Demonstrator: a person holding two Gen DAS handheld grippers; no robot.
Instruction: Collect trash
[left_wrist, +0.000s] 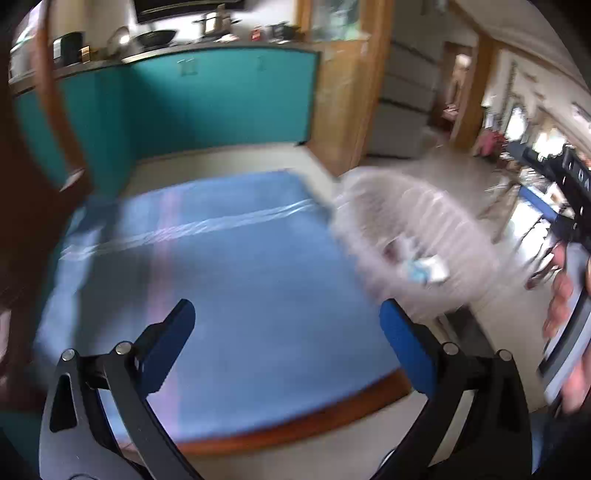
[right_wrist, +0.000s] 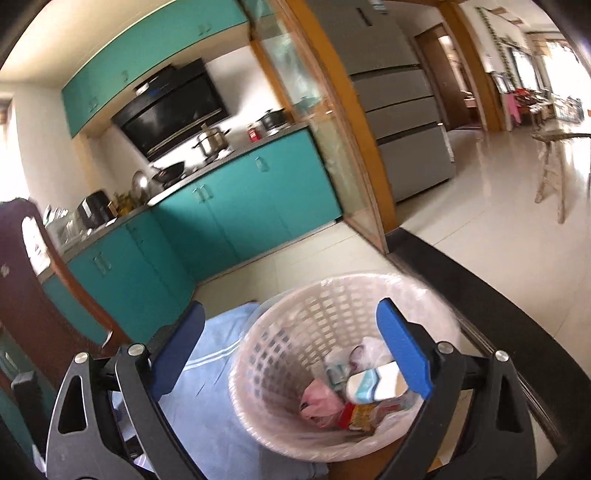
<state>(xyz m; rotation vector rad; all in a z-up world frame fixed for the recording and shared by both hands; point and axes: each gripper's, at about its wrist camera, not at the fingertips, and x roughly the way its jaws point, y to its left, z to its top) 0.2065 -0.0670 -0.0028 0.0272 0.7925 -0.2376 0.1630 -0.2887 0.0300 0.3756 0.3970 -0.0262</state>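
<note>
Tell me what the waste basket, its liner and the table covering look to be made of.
Waste basket: likely moulded plastic, pale matte, with a regular lattice of holes. Liner: seemingly thin clear plastic film, wrinkled and glossy over the rim. Table covering: apparently woven cloth, matte blue with white stripes and soft folds.

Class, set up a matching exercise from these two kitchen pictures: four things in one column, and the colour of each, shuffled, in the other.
Things:
1. laundry-style waste basket
2. lower kitchen cabinets
3. cloth on the table
4. range hood

Colours:
A. black
B. light blue
C. white
D. teal

Pairs: 1-C, 2-D, 3-B, 4-A
</note>
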